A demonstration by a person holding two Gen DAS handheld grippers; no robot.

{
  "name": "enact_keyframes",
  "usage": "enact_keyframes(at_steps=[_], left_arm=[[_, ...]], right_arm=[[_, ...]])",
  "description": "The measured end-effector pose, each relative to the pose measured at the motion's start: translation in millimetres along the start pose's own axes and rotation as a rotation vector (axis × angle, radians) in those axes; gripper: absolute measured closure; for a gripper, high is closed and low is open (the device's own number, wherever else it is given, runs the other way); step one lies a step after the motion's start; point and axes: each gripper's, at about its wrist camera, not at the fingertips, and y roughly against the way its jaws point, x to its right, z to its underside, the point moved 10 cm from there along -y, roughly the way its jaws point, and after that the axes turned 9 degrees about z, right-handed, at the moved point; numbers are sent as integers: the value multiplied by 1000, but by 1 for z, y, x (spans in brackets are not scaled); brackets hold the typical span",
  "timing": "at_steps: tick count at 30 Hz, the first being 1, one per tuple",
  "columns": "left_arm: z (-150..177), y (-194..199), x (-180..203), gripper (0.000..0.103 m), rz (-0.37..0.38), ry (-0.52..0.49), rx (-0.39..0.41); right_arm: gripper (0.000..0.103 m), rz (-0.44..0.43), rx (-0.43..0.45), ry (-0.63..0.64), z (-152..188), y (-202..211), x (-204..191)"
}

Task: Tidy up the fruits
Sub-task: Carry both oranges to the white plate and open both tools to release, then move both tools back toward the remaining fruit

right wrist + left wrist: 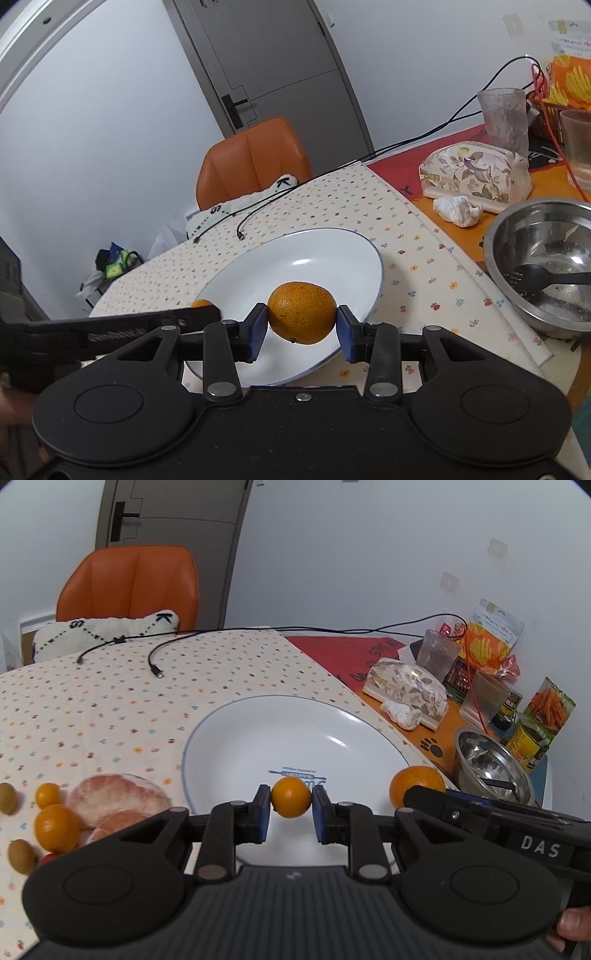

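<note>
1. Left wrist view: your left claw (291,814) is clenched on one small orange (291,797), pinched between its two blue pads (263,814) and held above the near part of the one white plate (258,734), which holds no fruit.
2. On the dotted cloth (110,701) left of the plate you have a heap of fruit: two peeled grapefruit pieces (118,799), two more small oranges (57,827), two kiwis (22,856), and a red bit whose kind you cannot tell.
3. To the right, the other claw's black body partly covers one bigger mandarin (415,781); beyond it stands one steel bowl (493,766).
4. Right wrist view: your right claw (302,332) grips that one mandarin (301,312) between its pads, over the plate's (295,258) near rim.
5. One steel bowl (517,240) with a black fork (546,278) in it sits on the surface at right; two glasses (502,114) stand behind it.
6. The left claw's arm crosses at left, with a sliver of its small orange (201,303) showing.
</note>
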Motion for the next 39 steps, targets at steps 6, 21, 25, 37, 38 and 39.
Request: enact_keyframes(at_steps=[6,21,25,37,38,39], left_arm=[[2,-13,-1,81,3,9,-21],[7,16,-25,45,-72,29,-14],[8,29,-32,33,-98,43,-3],[4,79,-67,17,-205,93,76],[4,83,-70,15,-208,101,87],[4,87,-73,14,-209,110,96]], right_arm=[[65,3,7,3,-2,-3,1],[58,24,-12,17,8,-13,-14],[52,11,-5,24,7,-11,-18],[21,-44,2,42,11,-6,-50],[20,-51,4,45,11,-5,-54],[16,-60,6,46,11,-5,-57]])
